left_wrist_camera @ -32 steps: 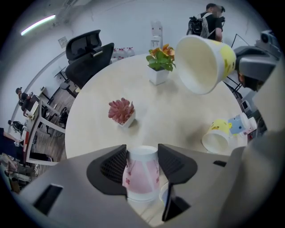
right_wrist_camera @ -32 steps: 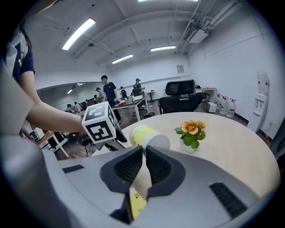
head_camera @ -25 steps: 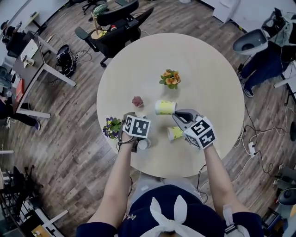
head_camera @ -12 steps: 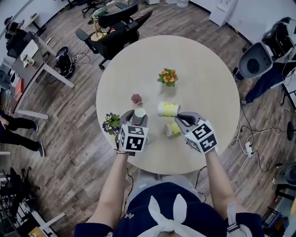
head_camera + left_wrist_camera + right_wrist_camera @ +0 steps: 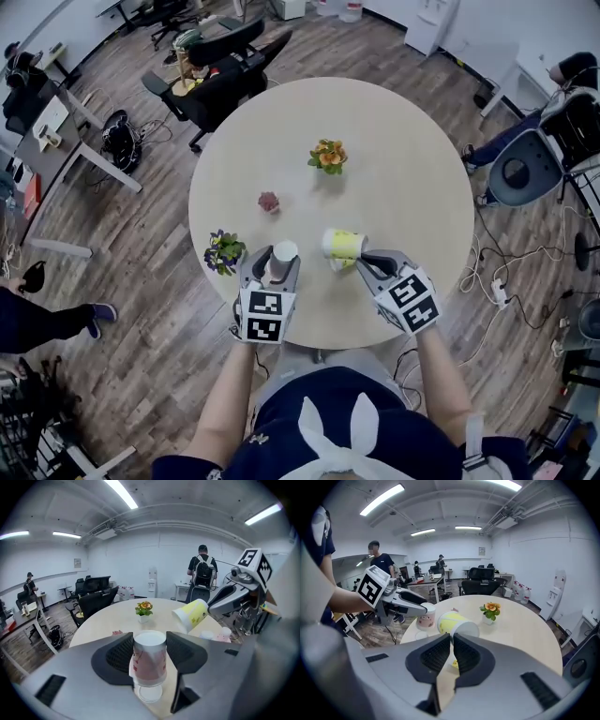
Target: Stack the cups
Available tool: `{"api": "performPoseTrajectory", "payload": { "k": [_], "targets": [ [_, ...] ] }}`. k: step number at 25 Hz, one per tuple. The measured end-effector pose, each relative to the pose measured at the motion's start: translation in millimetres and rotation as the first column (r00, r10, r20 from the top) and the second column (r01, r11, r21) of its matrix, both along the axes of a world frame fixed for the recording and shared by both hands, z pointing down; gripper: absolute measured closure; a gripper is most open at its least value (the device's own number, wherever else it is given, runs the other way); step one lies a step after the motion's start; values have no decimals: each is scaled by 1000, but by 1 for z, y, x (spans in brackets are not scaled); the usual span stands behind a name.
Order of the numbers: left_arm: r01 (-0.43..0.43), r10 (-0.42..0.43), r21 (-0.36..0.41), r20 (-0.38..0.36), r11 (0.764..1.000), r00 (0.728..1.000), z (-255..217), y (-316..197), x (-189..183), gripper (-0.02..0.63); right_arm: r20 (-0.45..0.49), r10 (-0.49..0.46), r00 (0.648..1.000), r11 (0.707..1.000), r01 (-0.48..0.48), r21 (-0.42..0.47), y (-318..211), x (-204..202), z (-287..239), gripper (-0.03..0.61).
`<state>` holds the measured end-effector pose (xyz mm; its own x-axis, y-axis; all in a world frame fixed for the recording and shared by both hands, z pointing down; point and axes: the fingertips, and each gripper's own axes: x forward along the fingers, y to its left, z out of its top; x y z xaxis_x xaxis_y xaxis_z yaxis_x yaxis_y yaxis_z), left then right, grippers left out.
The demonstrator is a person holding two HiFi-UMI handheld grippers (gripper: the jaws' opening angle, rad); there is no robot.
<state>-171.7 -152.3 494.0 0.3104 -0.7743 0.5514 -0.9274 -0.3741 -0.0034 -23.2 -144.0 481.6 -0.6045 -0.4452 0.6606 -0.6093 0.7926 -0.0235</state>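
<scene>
Left tool [image 5: 272, 266] tight on pink cup [image 5: 284, 251], right tool [image 5: 362, 262] on yellow cup [image 5: 339, 245] — flowers [image 5: 223, 251] beside.

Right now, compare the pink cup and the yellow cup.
The pink cup stands vertical; the yellow cup tilts sideways. The left gripper spans the pink cup's body with wide jaws; the right gripper pinches the yellow cup's edge, jaws nearly together. Both are gripped.

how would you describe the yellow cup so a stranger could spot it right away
Look at the round table, at its near edge where the person's two tools are. The yellow cup is tipped on its side, pinched by the right tool above the tabletop. The cup in the left tool is pink and upright.
</scene>
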Motion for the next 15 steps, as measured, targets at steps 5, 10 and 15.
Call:
{"api": "performPoseTrajectory", "payload": {
  "k": [5, 10, 15],
  "targets": [
    [-98, 98, 22, -9, 995, 995, -2, 26, 24, 380, -53, 49, 997, 999, -48, 13, 22, 11, 4, 548],
    [-190, 190, 5, -4, 982, 982, 9, 52, 49, 380, -158, 67, 985, 998, -64, 19, 52, 21, 15, 548],
    [-253, 253, -10, -22, 967, 967, 27, 71, 73, 381, -307, 37, 951, 999, -33, 18, 74, 40, 33, 549]
  ]
}}
